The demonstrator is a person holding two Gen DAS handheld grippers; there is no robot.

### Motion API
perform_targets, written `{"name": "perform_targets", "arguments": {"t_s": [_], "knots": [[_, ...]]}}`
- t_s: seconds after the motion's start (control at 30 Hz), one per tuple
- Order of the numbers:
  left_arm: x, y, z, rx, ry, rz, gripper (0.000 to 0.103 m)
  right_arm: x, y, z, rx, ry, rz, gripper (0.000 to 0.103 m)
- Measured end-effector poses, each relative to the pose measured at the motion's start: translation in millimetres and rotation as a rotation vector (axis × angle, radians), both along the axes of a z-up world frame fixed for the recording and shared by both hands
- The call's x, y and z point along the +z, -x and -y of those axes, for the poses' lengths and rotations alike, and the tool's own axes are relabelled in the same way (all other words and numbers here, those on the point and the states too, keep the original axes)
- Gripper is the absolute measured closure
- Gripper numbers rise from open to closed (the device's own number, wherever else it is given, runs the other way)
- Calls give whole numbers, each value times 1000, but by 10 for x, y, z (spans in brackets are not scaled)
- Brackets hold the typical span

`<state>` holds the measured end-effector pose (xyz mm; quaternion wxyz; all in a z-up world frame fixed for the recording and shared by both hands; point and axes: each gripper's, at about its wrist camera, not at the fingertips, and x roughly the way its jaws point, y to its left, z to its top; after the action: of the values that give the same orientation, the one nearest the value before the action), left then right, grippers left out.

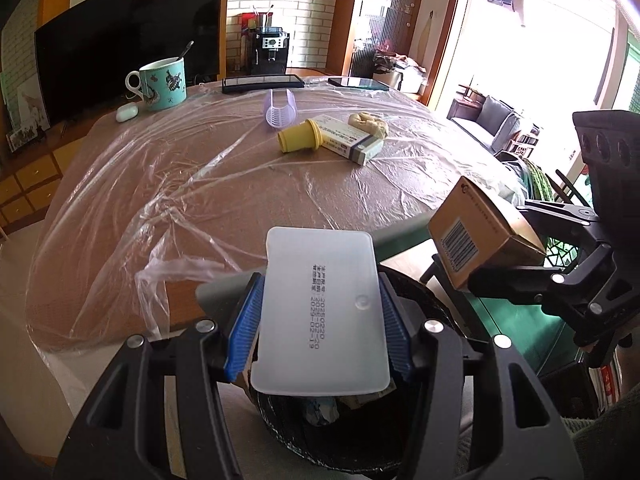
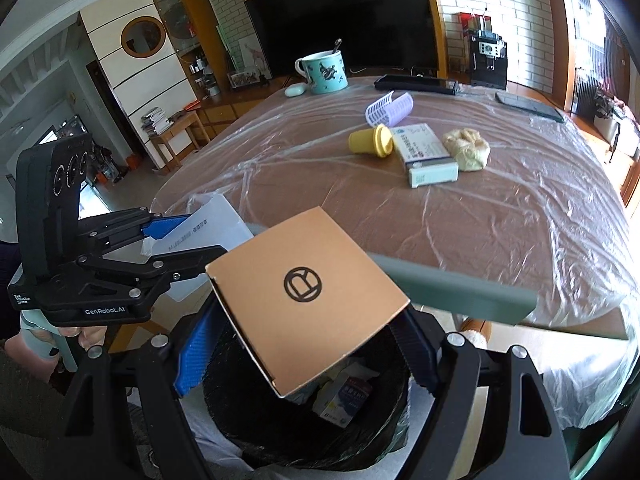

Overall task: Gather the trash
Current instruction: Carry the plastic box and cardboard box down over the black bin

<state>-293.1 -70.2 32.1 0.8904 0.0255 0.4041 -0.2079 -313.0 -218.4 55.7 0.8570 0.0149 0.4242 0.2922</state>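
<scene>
My left gripper (image 1: 320, 320) is shut on a translucent white plastic lid (image 1: 322, 316) and holds it over a black-lined trash bin (image 1: 304, 432). My right gripper (image 2: 304, 344) is shut on a brown cardboard box (image 2: 308, 292) with a round logo, also above the bin (image 2: 360, 440), which holds a small carton and other scraps. The box also shows in the left wrist view (image 1: 476, 232). On the table lie a yellow cap (image 2: 370, 141), a white and blue medicine box (image 2: 424, 154), a crumpled beige wad (image 2: 468, 148) and a purple hair roller (image 2: 390, 109).
The table (image 2: 500, 220) is covered in clear plastic film. A teal mug (image 2: 326, 70) with a spoon, white earbuds case (image 2: 295, 89), a black tray (image 2: 416, 84) and a tablet (image 2: 528, 106) stand at its far side. A grey-green chair back (image 2: 460, 292) sits beside the bin.
</scene>
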Motion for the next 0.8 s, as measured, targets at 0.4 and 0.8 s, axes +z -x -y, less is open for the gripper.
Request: {"name": "perform_targets", "arguments": {"t_s": [0.4, 0.8], "knots": [[-140, 145, 73, -42, -29, -36, 47, -228, 82, -1, -2, -15, -78, 24], [-351, 178, 180, -82, -85, -64, 47, -405, 73, 38, -13, 9, -117, 24]]}}
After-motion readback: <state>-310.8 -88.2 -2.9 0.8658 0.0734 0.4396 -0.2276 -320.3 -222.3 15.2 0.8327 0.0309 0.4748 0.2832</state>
